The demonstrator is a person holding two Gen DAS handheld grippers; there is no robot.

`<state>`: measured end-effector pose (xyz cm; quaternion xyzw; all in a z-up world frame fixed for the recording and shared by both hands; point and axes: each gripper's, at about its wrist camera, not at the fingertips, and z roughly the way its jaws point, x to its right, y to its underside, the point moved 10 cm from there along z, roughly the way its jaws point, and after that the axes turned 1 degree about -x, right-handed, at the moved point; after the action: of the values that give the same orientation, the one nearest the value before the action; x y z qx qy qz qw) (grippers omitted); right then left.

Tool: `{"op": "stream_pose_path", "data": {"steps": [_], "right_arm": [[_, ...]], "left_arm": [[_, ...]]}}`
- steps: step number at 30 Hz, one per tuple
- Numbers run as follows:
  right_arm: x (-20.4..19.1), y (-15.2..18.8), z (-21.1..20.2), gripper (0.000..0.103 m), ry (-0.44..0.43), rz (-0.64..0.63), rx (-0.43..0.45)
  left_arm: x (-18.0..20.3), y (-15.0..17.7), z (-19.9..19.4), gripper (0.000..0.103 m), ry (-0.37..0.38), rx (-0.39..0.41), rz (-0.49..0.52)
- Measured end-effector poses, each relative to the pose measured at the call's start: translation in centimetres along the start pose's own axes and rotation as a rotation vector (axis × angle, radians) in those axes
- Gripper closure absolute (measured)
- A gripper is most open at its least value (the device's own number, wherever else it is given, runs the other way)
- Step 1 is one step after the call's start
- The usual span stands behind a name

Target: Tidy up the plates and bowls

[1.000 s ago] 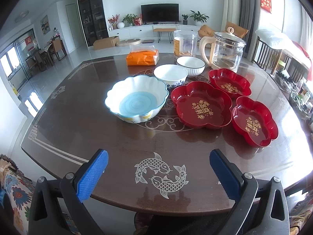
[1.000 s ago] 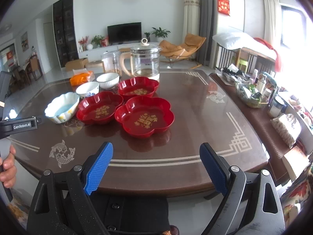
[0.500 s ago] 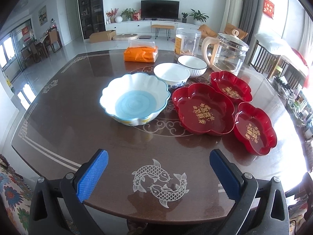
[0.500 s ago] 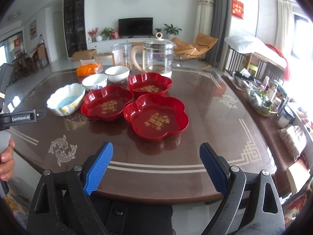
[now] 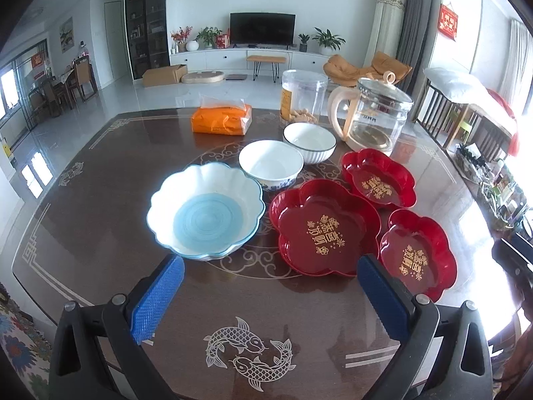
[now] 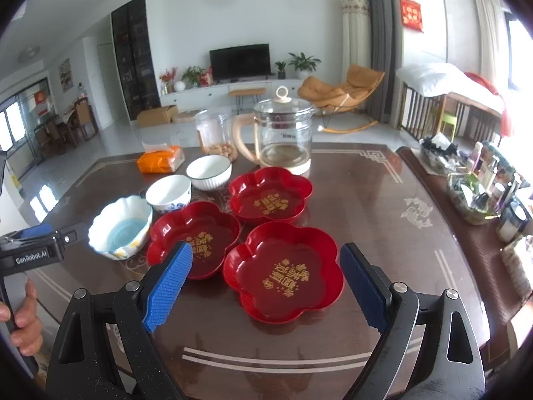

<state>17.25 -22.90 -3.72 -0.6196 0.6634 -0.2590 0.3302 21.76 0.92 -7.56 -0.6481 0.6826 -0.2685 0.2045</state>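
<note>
Both empty, wide-open grippers, left [image 5: 271, 295] and right [image 6: 265, 281], have advanced toward three red plates [image 6: 283, 271] and three bowls [image 5: 205, 211].

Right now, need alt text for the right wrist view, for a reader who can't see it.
The open right gripper hovers over a dark table, framing the nearest of three red flower-shaped plates. To the left sit a scalloped blue-and-white bowl and two white bowls; a glass kettle stands behind.
</note>
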Motion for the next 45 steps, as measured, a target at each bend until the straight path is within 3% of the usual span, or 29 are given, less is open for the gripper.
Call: {"op": "stream_pose_path", "data": {"steps": [5,9,12,15,24,29,30,31,33,35,39,45], "right_arm": [[-1.6,-0.6,8.4,0.011,-0.198,-0.011,-0.236],[-3.0,-0.3,16.3,0.011,-0.362,0.078,-0.488],[-3.6,0.0,20.4,0.012,-0.377,0.088,-0.587],[-4.2,0.1,22.4,0.013,-0.382,0.071,-0.625],[-5.7,0.8,25.4,0.017,-0.344,-0.035,-0.709],[-5.4,1.7,26.6,0.033,-0.287,-0.076,-0.722],[-5.3,1.9,26.8,0.042,-0.283,-0.081,-0.725],[-5.2,2.0,26.9,0.058,-0.276,-0.084,-0.729],[-4.6,2.2,27.1,0.076,-0.255,-0.085,-0.728],[-4.3,2.2,27.2,0.09,-0.25,-0.078,-0.724],[-3.8,1.9,26.2,0.093,-0.253,-0.084,-0.7],[-3.9,0.8,22.5,0.093,-0.277,-0.104,-0.625]], "left_arm": [[-0.6,2.3,6.6,0.0,0.038,-0.181,-0.066],[-0.4,2.9,10.3,0.001,0.03,-0.255,-0.096],[0.1,2.7,12.1,0.003,0.034,-0.282,-0.12],[0.2,2.6,13.5,0.006,0.019,-0.303,-0.136],[0.2,3.5,16.1,0.028,0.058,-0.368,-0.234],[-0.1,3.6,17.1,0.043,0.039,-0.364,-0.28],[-0.1,3.7,17.2,0.044,0.036,-0.369,-0.286],[0.0,3.6,17.2,0.049,0.037,-0.364,-0.291],[0.3,3.4,17.3,0.061,0.035,-0.365,-0.292],[0.6,3.3,17.4,0.081,0.036,-0.364,-0.287],[1.2,3.0,16.7,0.084,0.031,-0.349,-0.257],[1.1,1.9,11.6,0.084,0.054,-0.259,-0.204]]}}
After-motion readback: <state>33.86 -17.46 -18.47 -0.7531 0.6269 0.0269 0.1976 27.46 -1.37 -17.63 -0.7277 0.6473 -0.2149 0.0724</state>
